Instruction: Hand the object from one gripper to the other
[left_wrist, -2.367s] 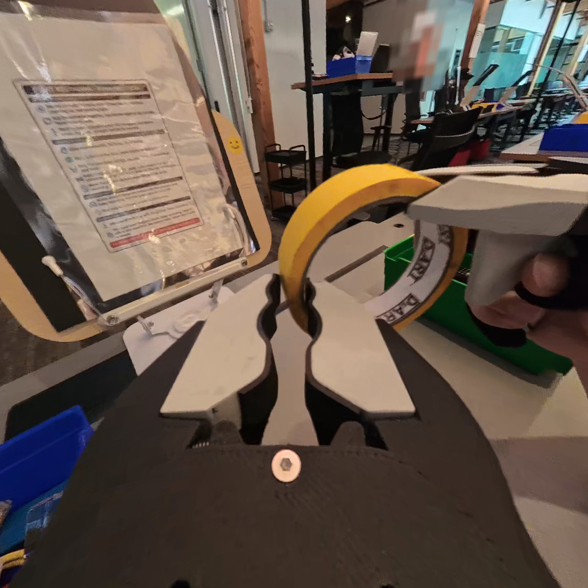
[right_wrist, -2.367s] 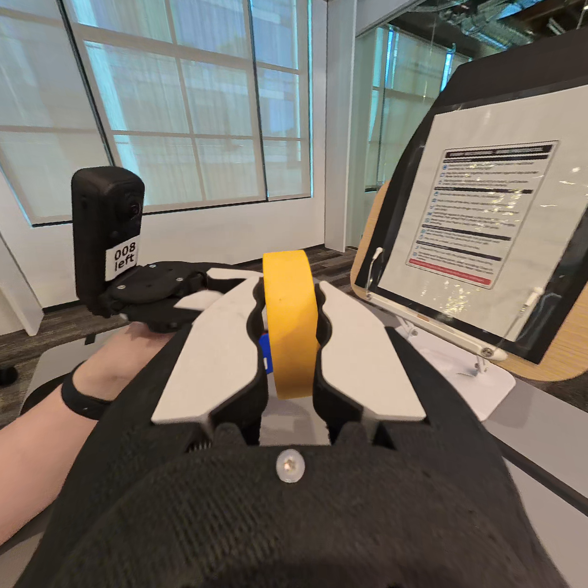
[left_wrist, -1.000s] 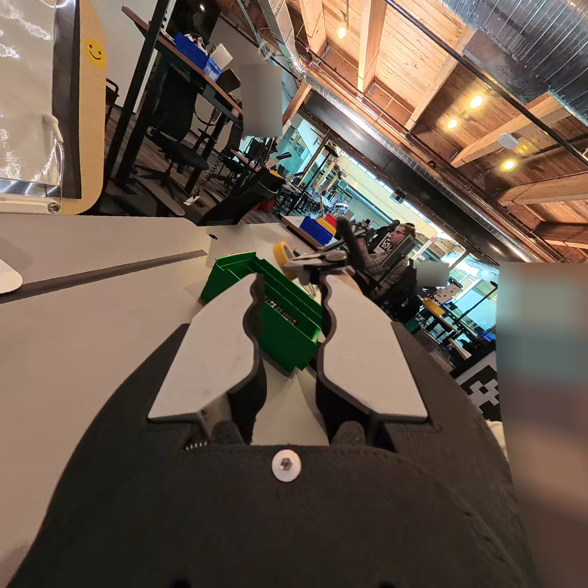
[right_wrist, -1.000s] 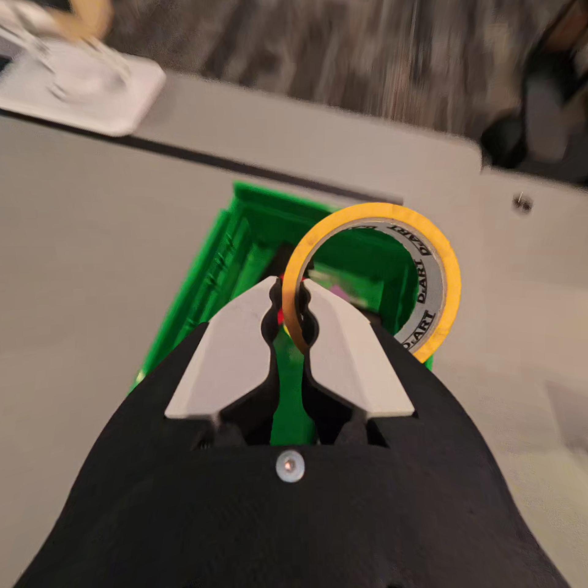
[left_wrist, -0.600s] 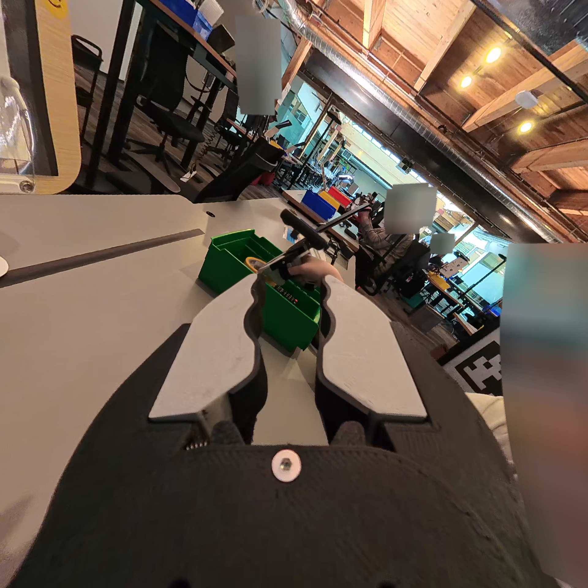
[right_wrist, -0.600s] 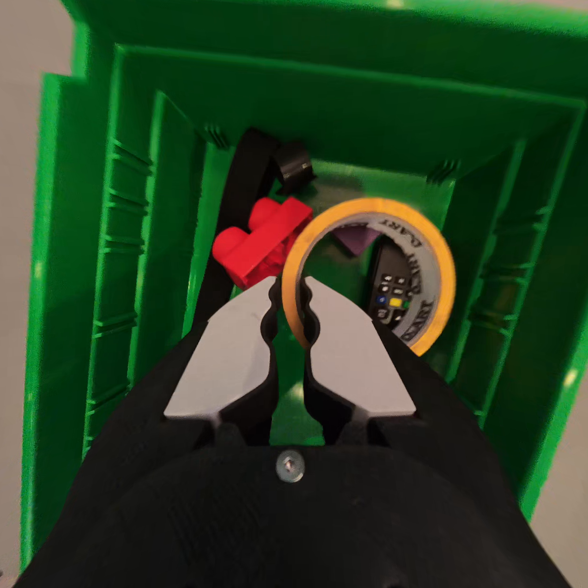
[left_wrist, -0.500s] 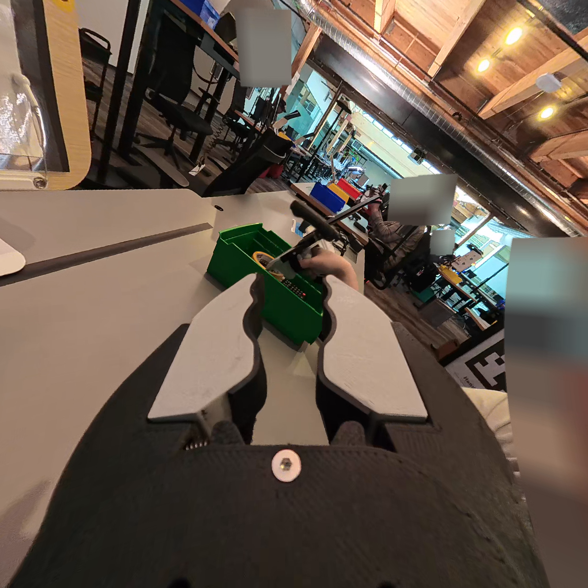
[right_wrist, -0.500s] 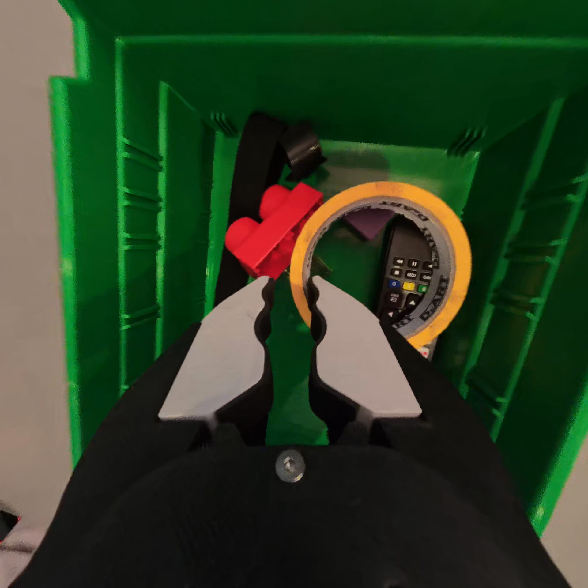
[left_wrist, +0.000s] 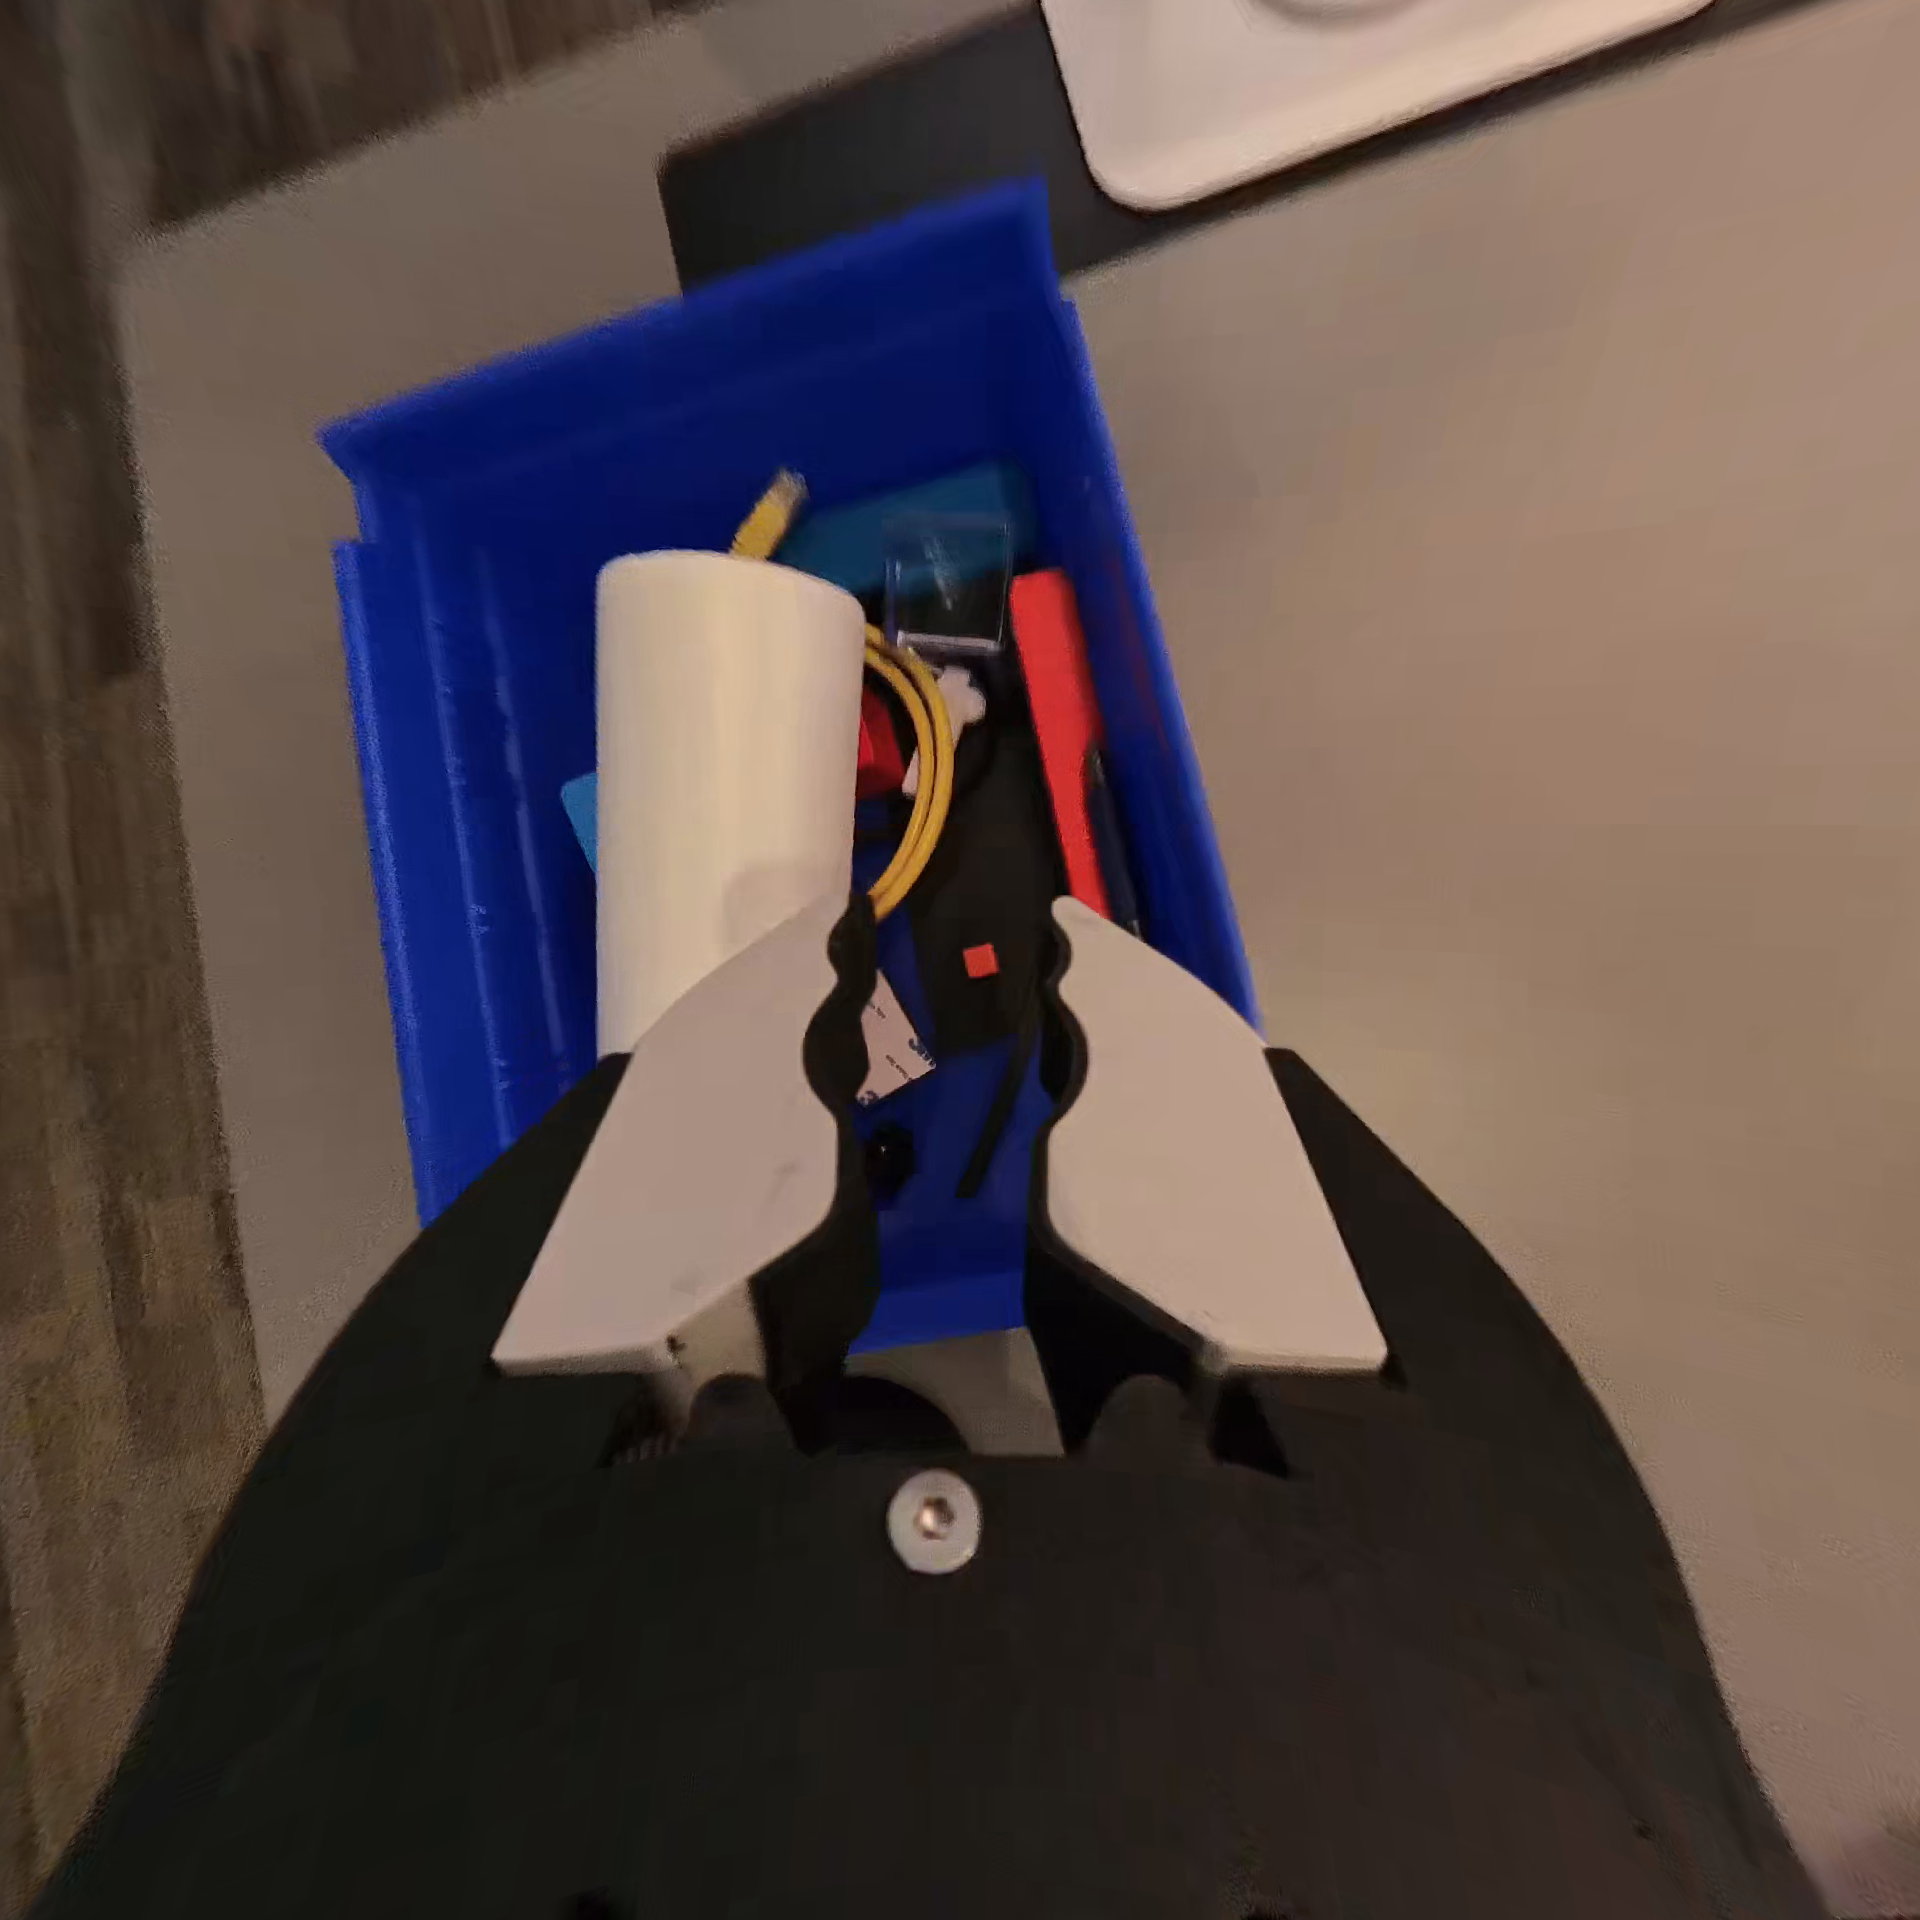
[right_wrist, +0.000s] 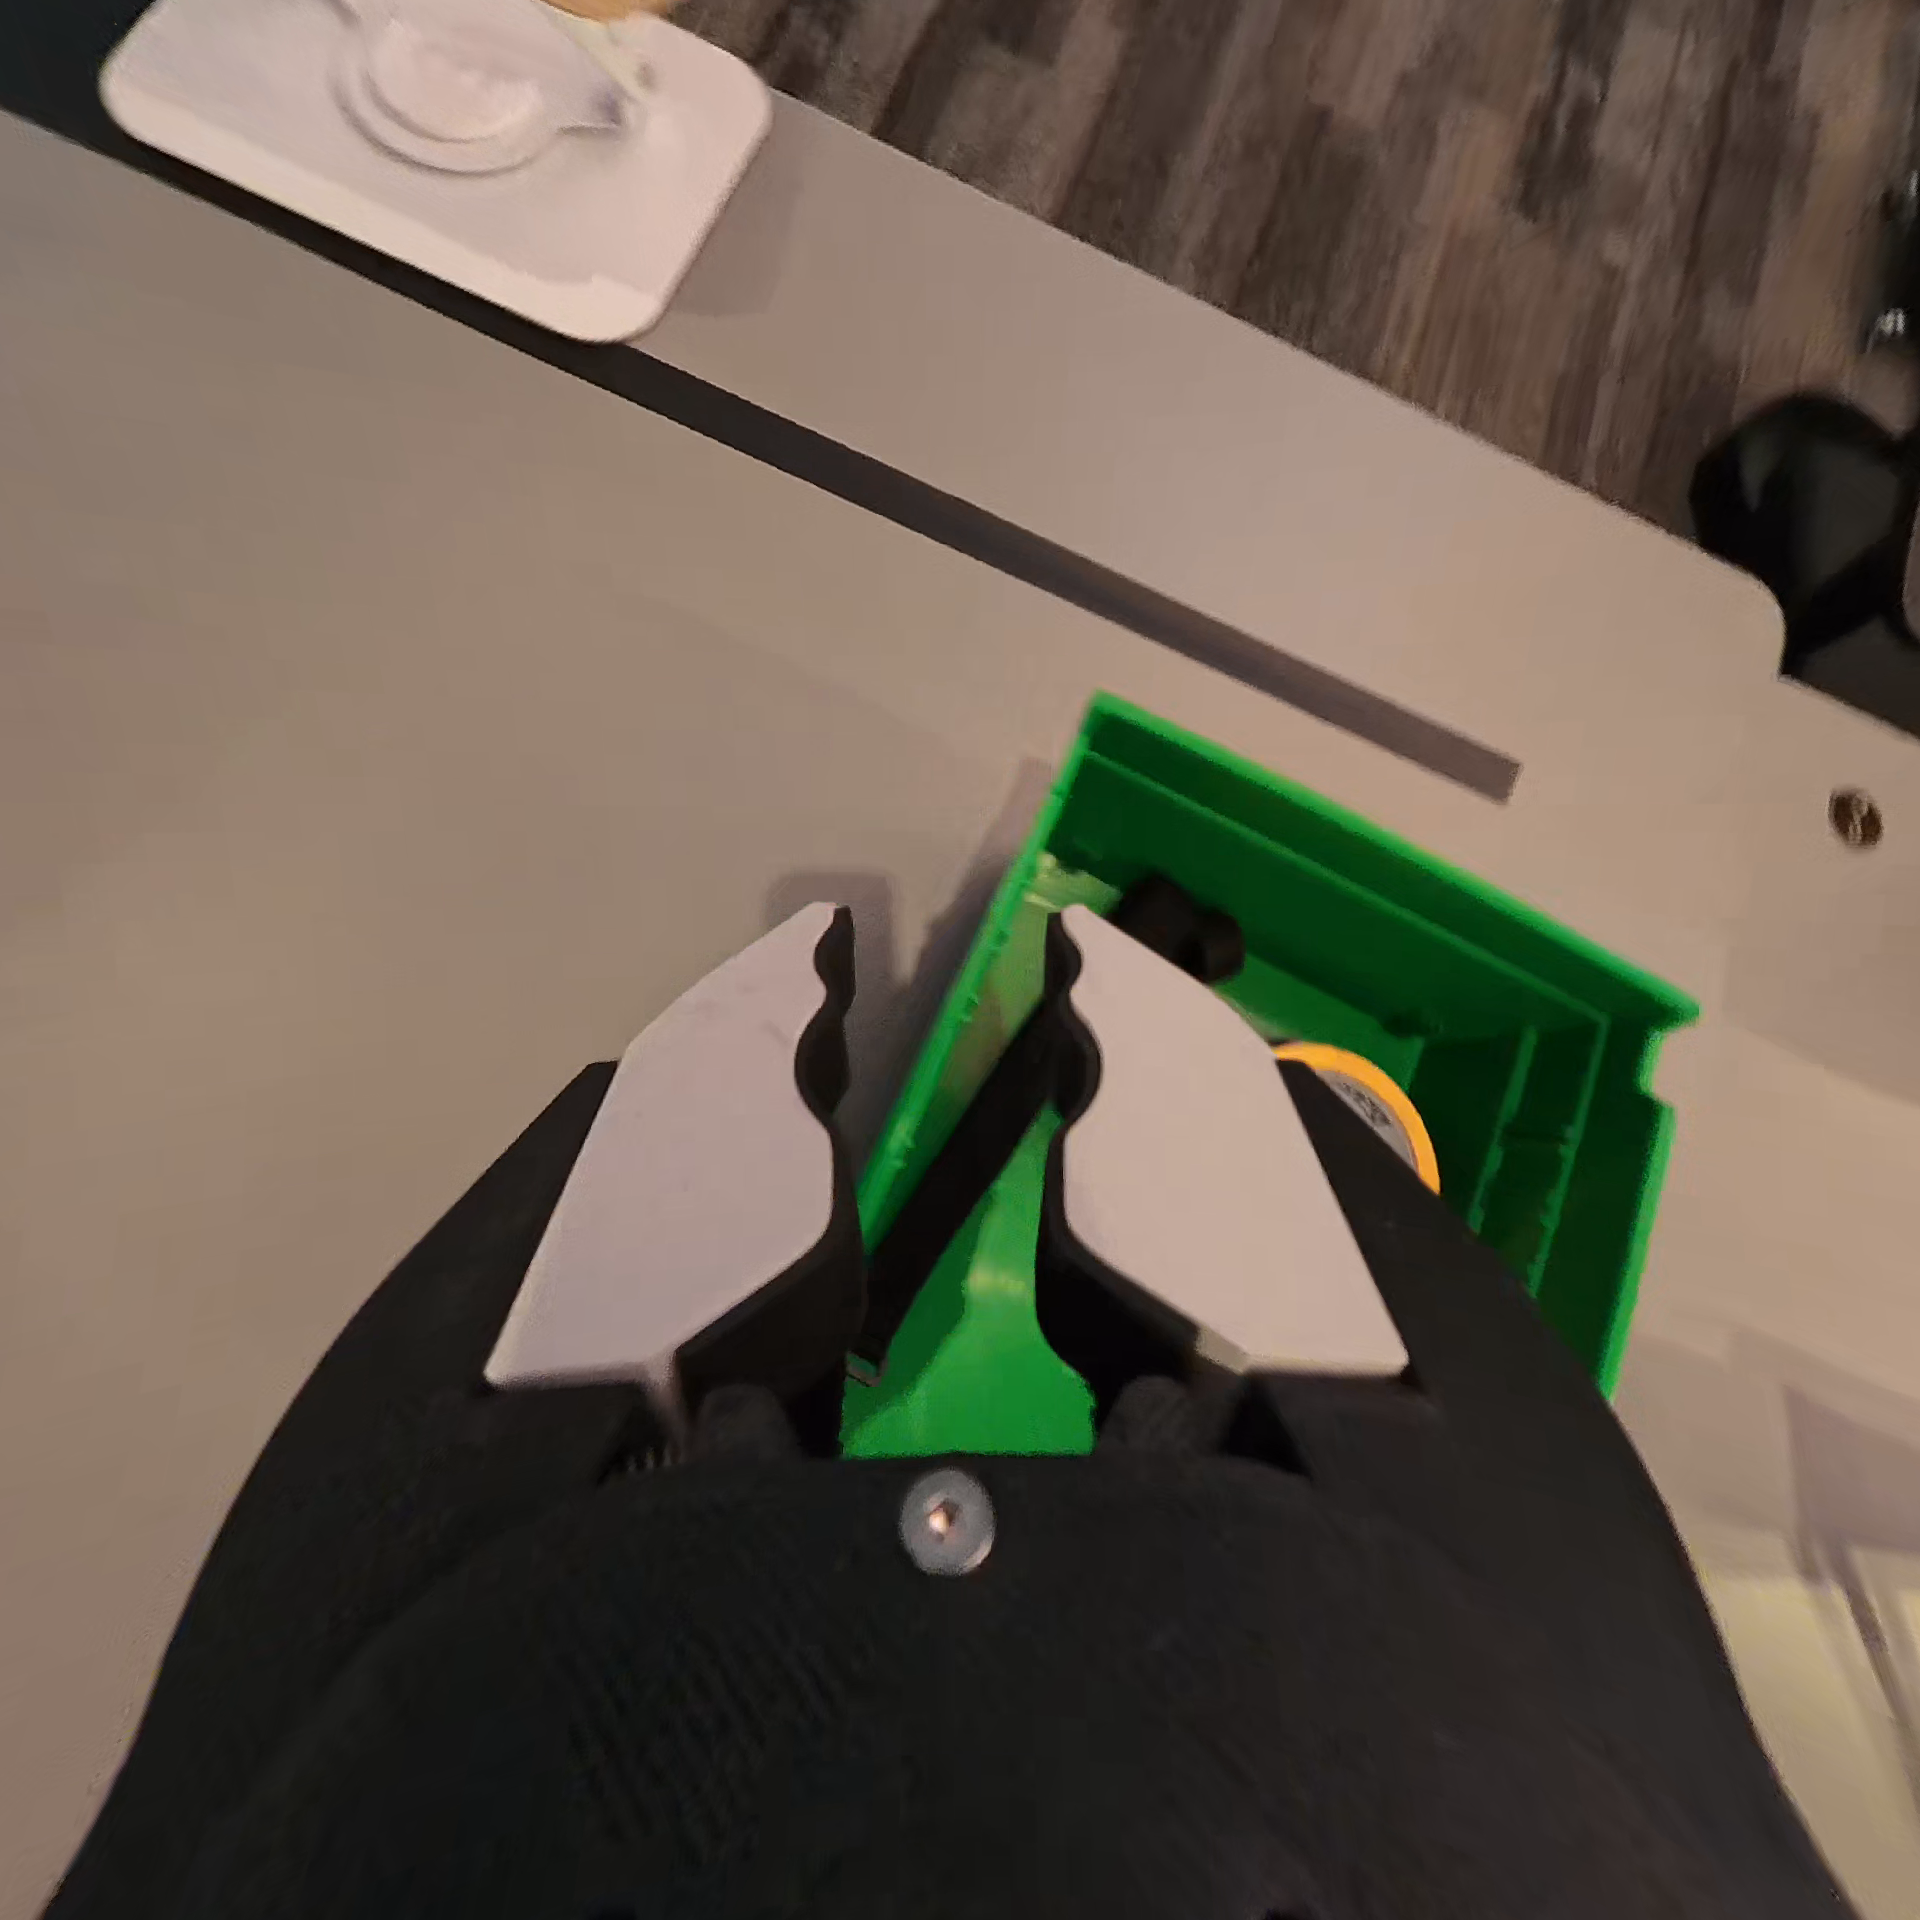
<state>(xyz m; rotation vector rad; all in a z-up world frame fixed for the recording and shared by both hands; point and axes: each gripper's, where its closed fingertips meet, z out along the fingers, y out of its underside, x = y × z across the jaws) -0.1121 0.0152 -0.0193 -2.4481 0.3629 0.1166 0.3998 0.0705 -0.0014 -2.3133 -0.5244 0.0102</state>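
Note:
My left gripper (left_wrist: 951, 914) is open and empty, pointing down over a blue bin (left_wrist: 727, 384). The bin holds a white cylinder (left_wrist: 722, 769), a coiled yellow cable (left_wrist: 925, 790), a red flat item (left_wrist: 1060, 727), a black item (left_wrist: 997, 914) and other small things. My right gripper (right_wrist: 951, 925) is open and empty above the left wall of a green bin (right_wrist: 1382, 883). The yellow tape roll (right_wrist: 1371, 1112) lies inside the green bin, partly hidden behind my right finger. A black strap (right_wrist: 966, 1174) lies in the green bin between my fingers.
Both bins stand on a grey table (right_wrist: 364, 675) with a dark slot (right_wrist: 1039, 561) across it. A white base plate (right_wrist: 436, 166) sits at the far side, also seen in the left wrist view (left_wrist: 1330, 94). Wood floor (right_wrist: 1403, 208) lies beyond the table edge. The gap from one gripper's tips to the other's is roughly 50 cm.
My right gripper let go of the tape roll in the green bin, opened and pulled back up and left. My left gripper swung from facing the room down over the blue bin.

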